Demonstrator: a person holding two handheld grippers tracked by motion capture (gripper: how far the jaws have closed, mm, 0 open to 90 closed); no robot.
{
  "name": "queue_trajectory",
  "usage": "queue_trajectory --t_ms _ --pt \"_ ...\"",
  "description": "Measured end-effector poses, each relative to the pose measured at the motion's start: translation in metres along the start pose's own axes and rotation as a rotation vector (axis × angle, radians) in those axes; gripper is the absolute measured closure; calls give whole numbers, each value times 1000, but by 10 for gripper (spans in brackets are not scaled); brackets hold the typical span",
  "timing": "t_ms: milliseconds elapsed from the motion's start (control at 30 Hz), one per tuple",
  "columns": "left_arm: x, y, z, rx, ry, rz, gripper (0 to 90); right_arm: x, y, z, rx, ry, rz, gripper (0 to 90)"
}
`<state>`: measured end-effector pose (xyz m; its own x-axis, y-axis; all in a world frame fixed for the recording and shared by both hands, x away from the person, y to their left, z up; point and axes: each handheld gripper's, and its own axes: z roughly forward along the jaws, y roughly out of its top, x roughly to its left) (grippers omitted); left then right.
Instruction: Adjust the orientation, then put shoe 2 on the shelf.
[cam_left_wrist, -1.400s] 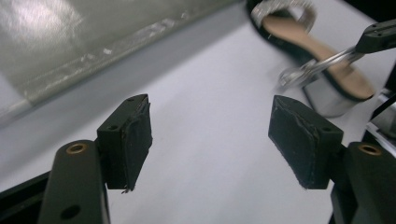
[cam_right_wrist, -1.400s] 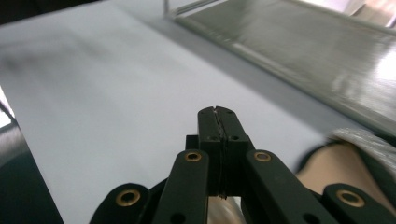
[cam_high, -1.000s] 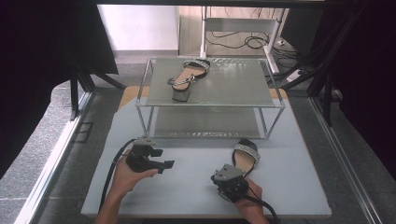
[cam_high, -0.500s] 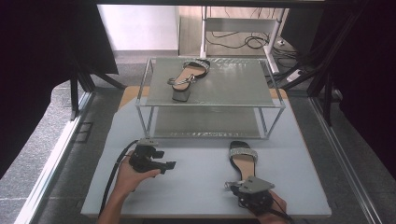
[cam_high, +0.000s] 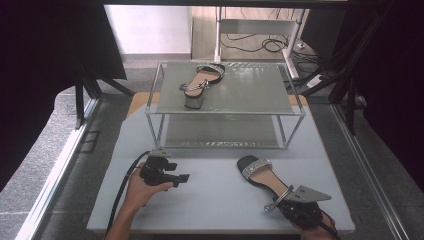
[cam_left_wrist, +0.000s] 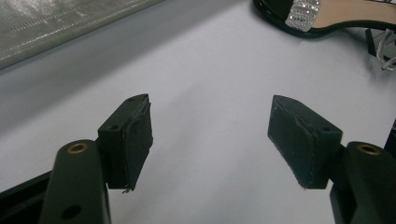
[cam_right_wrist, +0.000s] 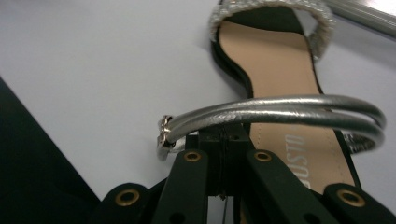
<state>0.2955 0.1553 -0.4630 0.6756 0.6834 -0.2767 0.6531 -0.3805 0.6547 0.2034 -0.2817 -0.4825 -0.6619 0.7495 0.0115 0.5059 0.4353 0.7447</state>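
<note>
Right gripper (cam_right_wrist: 223, 154) pinching sandal (cam_right_wrist: 275, 60), heel hidden

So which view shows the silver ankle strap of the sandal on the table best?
The right gripper view: the ankle strap arches close above that gripper's shut jaws. The high view shows it small; the left gripper view catches just the sandal, cut off at the frame's edge.

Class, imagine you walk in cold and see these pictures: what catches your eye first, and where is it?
Most striking is the glass-topped rack at mid-table, with one sandal on its upper shelf. Its mate, the near sandal, lies on the white table at front right, the right gripper shut at its heel. The left gripper rests open at front left.
</note>
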Motion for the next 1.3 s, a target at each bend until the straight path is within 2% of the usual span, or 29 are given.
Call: queue_trajectory --t_ms 133,267,367,533,600,700,833,1033,1167,1300 --pt "0 0 0 0 1 0 309 -6 -2 -2 -9 -1 13 875" --pt "0 0 1 3 6 1 309 -4 -2 -5 1 15 -2 808" --pt "1 -1 0 0 7 -1 309 -5 -2 -14 -20 24 -1 774" --pt "2 -1 -3 -14 16 -8 309 -7 -4 -39 -81 47 40 687" --pt "1 -1 -5 -20 15 -11 310 -7 -2 -49 -108 31 36 627" --pt "1 -1 -7 -27 16 -11 310 -6 6 -59 -141 6 26 480" --pt "2 -1 -8 -34 9 -19 310 -4 23 -62 -164 -28 11 400" --pt "3 -2 -11 -41 5 -21 310 -22 54 -41 -78 -48 15 341" --pt "5 -3 -12 -40 3 -24 311 -35 70 -20 -11 -21 20 333" --pt "6 -3 -12 -42 6 -25 311 -41 80 -4 53 15 21 331"
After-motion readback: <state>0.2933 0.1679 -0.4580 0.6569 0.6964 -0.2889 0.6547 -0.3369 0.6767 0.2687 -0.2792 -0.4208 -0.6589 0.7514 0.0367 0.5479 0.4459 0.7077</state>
